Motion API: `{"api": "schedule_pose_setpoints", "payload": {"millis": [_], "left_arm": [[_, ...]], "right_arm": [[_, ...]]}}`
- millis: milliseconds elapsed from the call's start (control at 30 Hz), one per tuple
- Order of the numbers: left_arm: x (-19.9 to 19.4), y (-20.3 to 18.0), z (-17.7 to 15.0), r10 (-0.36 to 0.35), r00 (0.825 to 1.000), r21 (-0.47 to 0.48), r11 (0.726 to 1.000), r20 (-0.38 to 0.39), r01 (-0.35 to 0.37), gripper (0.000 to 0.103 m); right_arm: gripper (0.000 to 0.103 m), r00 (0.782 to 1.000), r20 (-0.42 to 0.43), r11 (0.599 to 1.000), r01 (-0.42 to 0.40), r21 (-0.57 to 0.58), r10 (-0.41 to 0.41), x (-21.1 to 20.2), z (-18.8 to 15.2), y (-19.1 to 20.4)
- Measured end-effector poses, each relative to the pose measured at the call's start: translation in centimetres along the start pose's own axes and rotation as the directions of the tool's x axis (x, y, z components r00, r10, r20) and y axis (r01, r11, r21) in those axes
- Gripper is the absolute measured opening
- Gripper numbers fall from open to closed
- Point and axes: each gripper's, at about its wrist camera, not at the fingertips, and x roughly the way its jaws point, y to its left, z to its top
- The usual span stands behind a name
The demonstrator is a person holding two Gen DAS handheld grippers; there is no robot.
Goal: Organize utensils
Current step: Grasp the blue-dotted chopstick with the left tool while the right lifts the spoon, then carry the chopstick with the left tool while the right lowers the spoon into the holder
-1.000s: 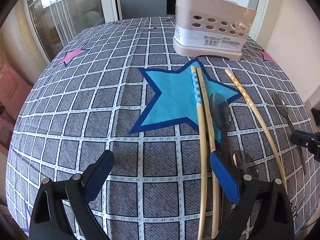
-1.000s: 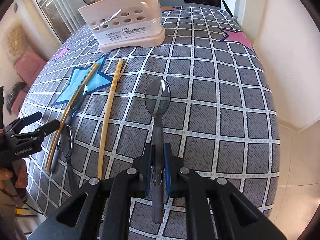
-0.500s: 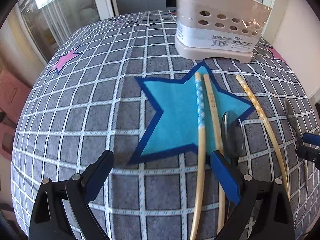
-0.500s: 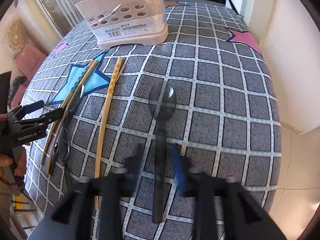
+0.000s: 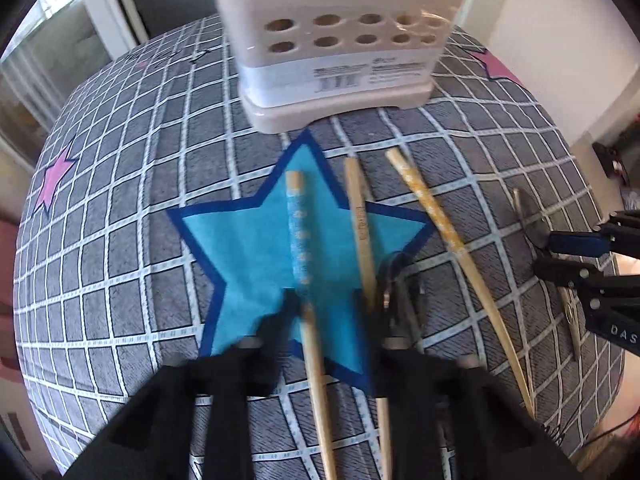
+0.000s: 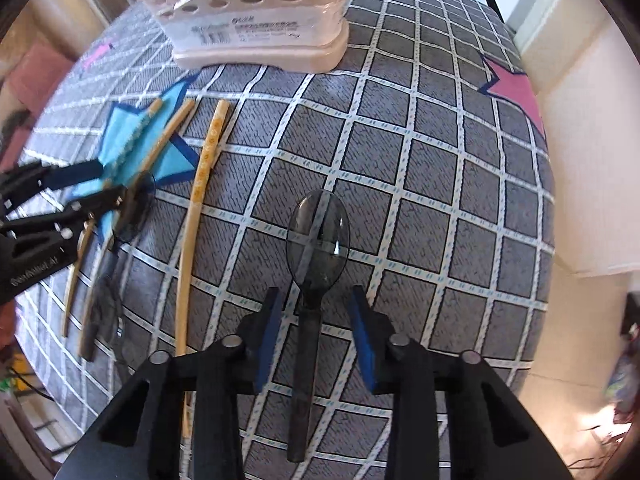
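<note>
A beige utensil holder (image 5: 340, 36) stands at the far side of the checked tablecloth; it also shows in the right wrist view (image 6: 256, 12). Three chopsticks lie before it: one blue-patterned (image 5: 302, 264), one plain (image 5: 362, 236), one yellow-dotted (image 5: 444, 232). My left gripper (image 5: 336, 316) is blurred and partly closed around the blue-patterned chopstick and the plain one. A dark spoon (image 5: 394, 280) lies by its right finger. My right gripper (image 6: 316, 320) is open, its fingers either side of the neck of a smoky translucent spoon (image 6: 318, 236) lying on the cloth.
A large blue star (image 5: 256, 256) and pink stars (image 6: 516, 88) are printed on the cloth. The table edge drops off to the right by a white wall (image 6: 592, 160). Another dark utensil (image 6: 104, 300) lies at the table's near left.
My right gripper has opened and let go of the translucent spoon, which now lies on the cloth. My left gripper has moved forward toward the holder and narrowed around the chopsticks.
</note>
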Motion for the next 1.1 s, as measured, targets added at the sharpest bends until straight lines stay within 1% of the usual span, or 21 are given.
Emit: {"api": "schedule_pose_setpoints", "payload": {"millis": [33, 67, 133, 167, 233, 267, 367, 433, 500, 533, 567, 633, 667, 733, 833, 933, 1000, 1067, 1100], "left_arm": [[0.0, -0.3, 0.0, 0.01, 1.0, 0.006, 1.0, 0.002, -0.01, 0.037], [-0.1, -0.6, -0.1, 0.019, 1.0, 0.01, 1.0, 0.008, -0.019, 0.037], [-0.4, -0.9, -0.7, 0.023, 0.999, -0.003, 1.0, 0.035, -0.023, 0.037], [-0.7, -0.8, -1.1, 0.018, 0.998, -0.021, 1.0, 0.054, -0.017, 0.037], [-2.0, -0.4, -1.9, 0.014, 0.993, -0.068, 0.998, 0.117, -0.006, 0.037], [-2.6, -0.2, -2.2, 0.015, 0.99, -0.082, 0.997, 0.141, -0.003, 0.037], [-5.6, 0.2, -2.6, 0.029, 0.97, -0.129, 0.992, 0.241, 0.002, 0.037], [-8.1, 0.5, -2.3, 0.034, 0.948, -0.163, 0.987, 0.316, 0.019, 0.037], [-10.1, 1.2, -1.3, 0.044, 0.925, -0.178, 0.984, 0.377, 0.026, 0.037], [-11.4, 1.2, -0.7, 0.047, 0.911, -0.187, 0.982, 0.411, 0.033, 0.037], [-12.2, 1.4, -0.1, 0.049, 0.901, -0.192, 0.981, 0.432, 0.039, 0.037], [-14.6, 1.6, 1.4, 0.063, 0.865, -0.205, 0.978, 0.498, 0.047, 0.037], [-15.3, 1.7, 1.9, 0.069, 0.852, -0.208, 0.977, 0.519, 0.047, 0.037], [-17.2, 2.0, 3.6, 0.096, 0.809, -0.221, 0.974, 0.58, 0.043, 0.037], [-18.2, 2.6, 6.5, 0.105, 0.78, -0.241, 0.969, 0.617, 0.061, 0.037], [-18.6, 3.7, 9.8, 0.136, 0.744, -0.271, 0.96, 0.654, 0.063, 0.037], [-18.5, 3.8, 11.4, 0.154, 0.727, -0.284, 0.957, 0.669, 0.058, 0.037], [-18.1, 4.1, 12.9, 0.173, 0.709, -0.298, 0.953, 0.683, 0.055, 0.037], [-17.8, 4.4, 13.7, 0.183, 0.701, -0.308, 0.95, 0.69, 0.055, 0.037]], "right_arm": [[0.017, 1.0, -0.004, 1.0, -0.005, -0.002, 0.005, 0.1, 0.3, 0.3], [0.013, 1.0, -0.006, 1.0, -0.016, -0.004, 0.016, 0.1, 0.4, 0.5], [0.012, 1.0, 0.002, 1.0, -0.029, -0.009, 0.029, 0.2, 0.4, 0.7], [0.012, 0.998, 0.012, 0.999, -0.054, -0.007, 0.054, 0.2, 0.3, 0.6], [0.012, 0.991, 0.036, 0.991, -0.133, 0.012, 0.132, -0.2, -0.1, -0.1], [0.012, 0.987, 0.051, 0.989, -0.15, 0.016, 0.149, -0.5, -0.4, -0.8], [0.012, 0.973, 0.121, 0.98, -0.2, 0.0, 0.198, -2.2, -0.7, -1.7], [0.012, 0.955, 0.172, 0.969, -0.245, -0.006, 0.242, -4.0, -0.3, -2.6], [0.012, 0.939, 0.221, 0.963, -0.267, -0.016, 0.264, -5.9, 0.2, -3.1], [0.012, 0.926, 0.26, 0.96, -0.278, -0.026, 0.275, -7.3, 0.7, -3.3], [0.012, 0.916, 0.286, 0.958, -0.286, -0.031, 0.283, -8.2, 1.1, -3.4], [0.012, 0.886, 0.352, 0.95, -0.309, -0.04, 0.302, -10.5, 2.2, -3.8], [0.012, 0.874, 0.376, 0.949, -0.314, -0.043, 0.306, -11.2, 2.8, -3.5], [0.012, 0.846, 0.44, 0.949, -0.31, -0.052, 0.3, -12.9, 4.2, -3.4], [0.012, 0.814, 0.496, 0.945, -0.323, -0.048, 0.303, -14.5, 6.8, -3.7], [0.012, 0.783, 0.537, 0.935, -0.353, -0.034, 0.315, -15.2, 9.9, -4.1], [0.012, 0.762, 0.565, 0.93, -0.366, -0.027, 0.316, -15.7, 11.8, -4.7], [0.012, 0.747, 0.586, 0.928, -0.373, -0.02, 0.313, -15.8, 13.1, -4.8], [0.012, 0.736, 0.605, 0.929, -0.37, -0.019, 0.305, -15.7, 14.0, -4.8]]}}
